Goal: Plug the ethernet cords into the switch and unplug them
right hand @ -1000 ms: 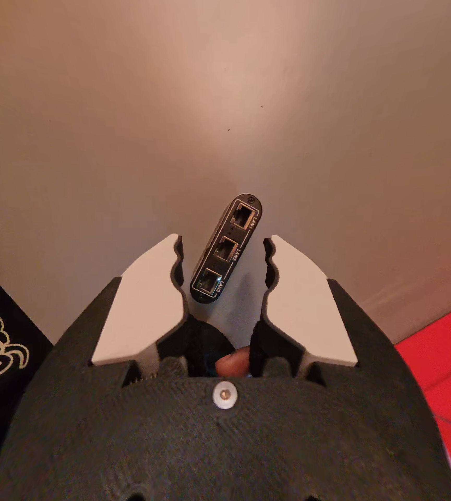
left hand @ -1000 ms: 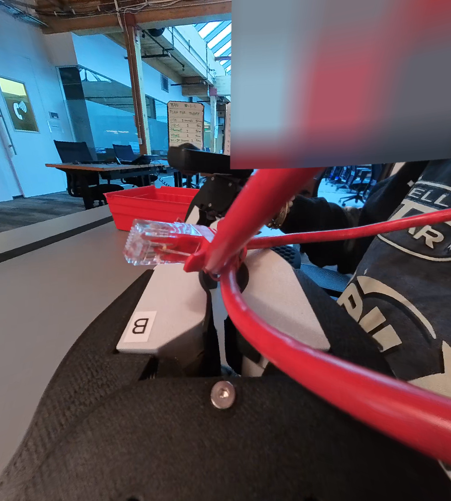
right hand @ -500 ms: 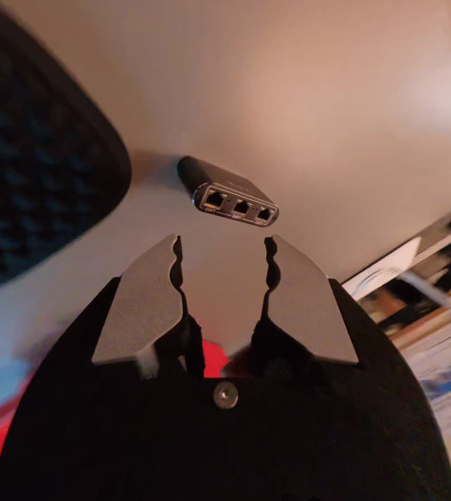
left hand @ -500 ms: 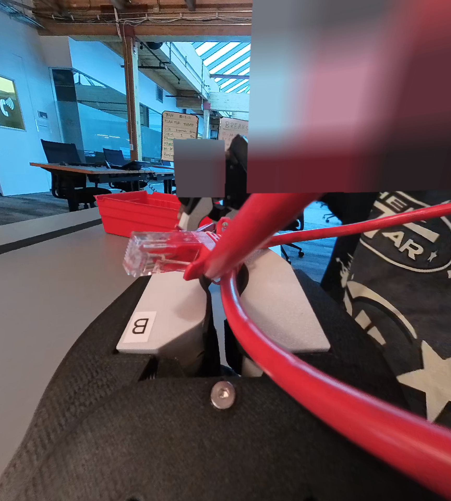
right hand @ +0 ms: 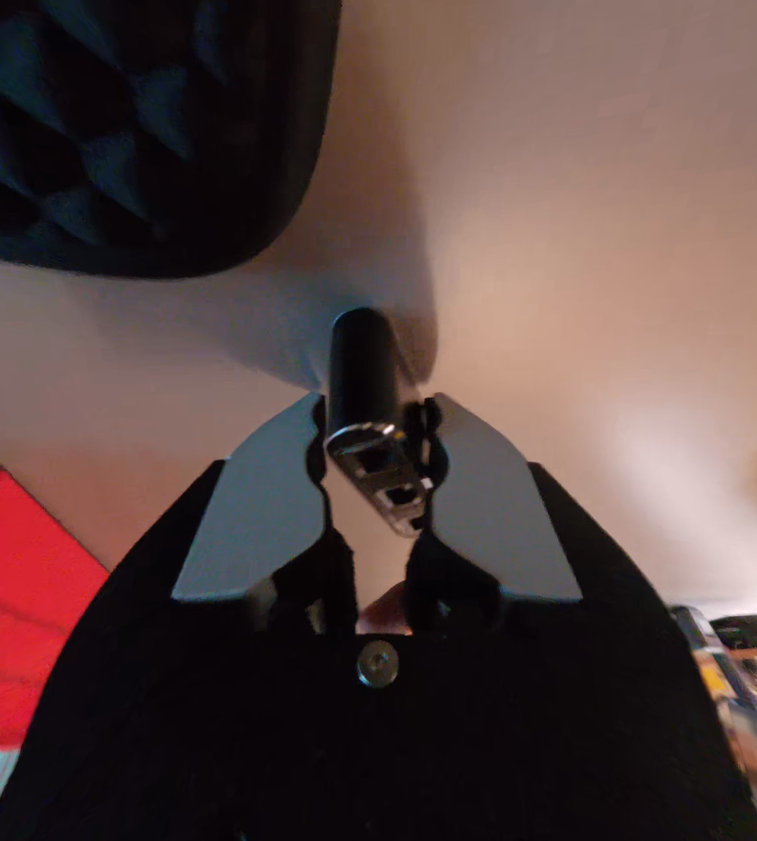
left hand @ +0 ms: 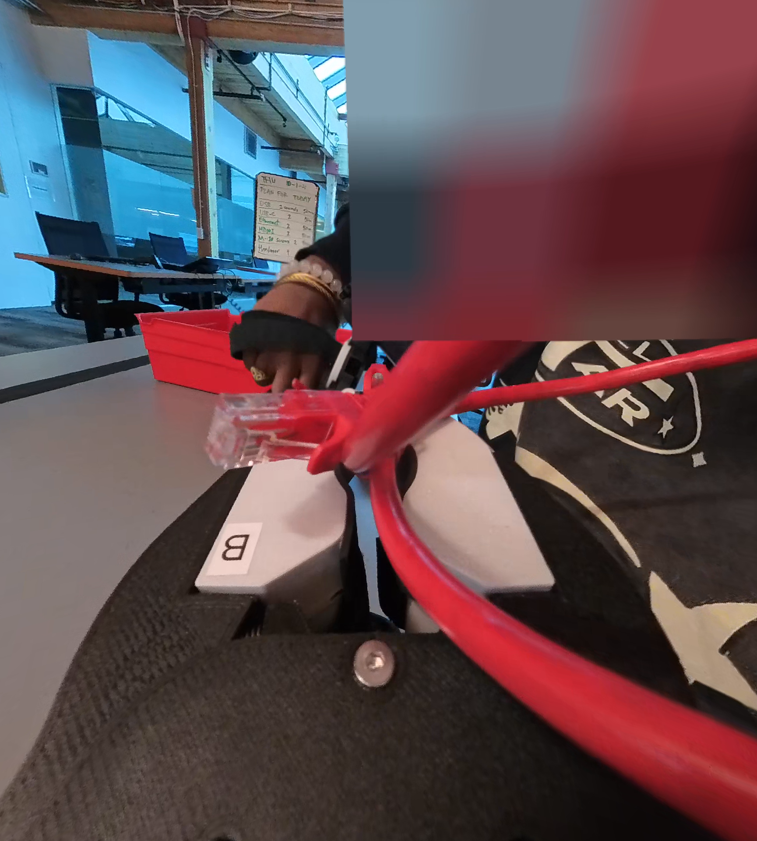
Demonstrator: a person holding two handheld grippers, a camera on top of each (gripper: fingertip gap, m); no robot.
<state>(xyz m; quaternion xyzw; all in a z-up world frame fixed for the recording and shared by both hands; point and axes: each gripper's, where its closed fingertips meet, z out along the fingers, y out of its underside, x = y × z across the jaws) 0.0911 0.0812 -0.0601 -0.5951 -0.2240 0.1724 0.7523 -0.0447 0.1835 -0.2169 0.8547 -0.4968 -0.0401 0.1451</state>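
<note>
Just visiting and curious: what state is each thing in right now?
Left gripper: shut on the red ethernet cord.
Red ethernet cord: held, clear plug free, not plugged in.
Right gripper: closed around the switch.
Switch: gripped, visible ports empty.

One red ethernet cord (left hand: pixel 481 587), one clear plug (left hand: pixel 249 432); one black switch (right hand: pixel 360 382), three ports; one red bin (left hand: pixel 185 350) behind plug.

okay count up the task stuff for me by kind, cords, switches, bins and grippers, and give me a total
Red ethernet cord: 1
Black switch: 1
Red bin: 1
Grippers: 2, left gripper and right gripper
Total: 5
</note>
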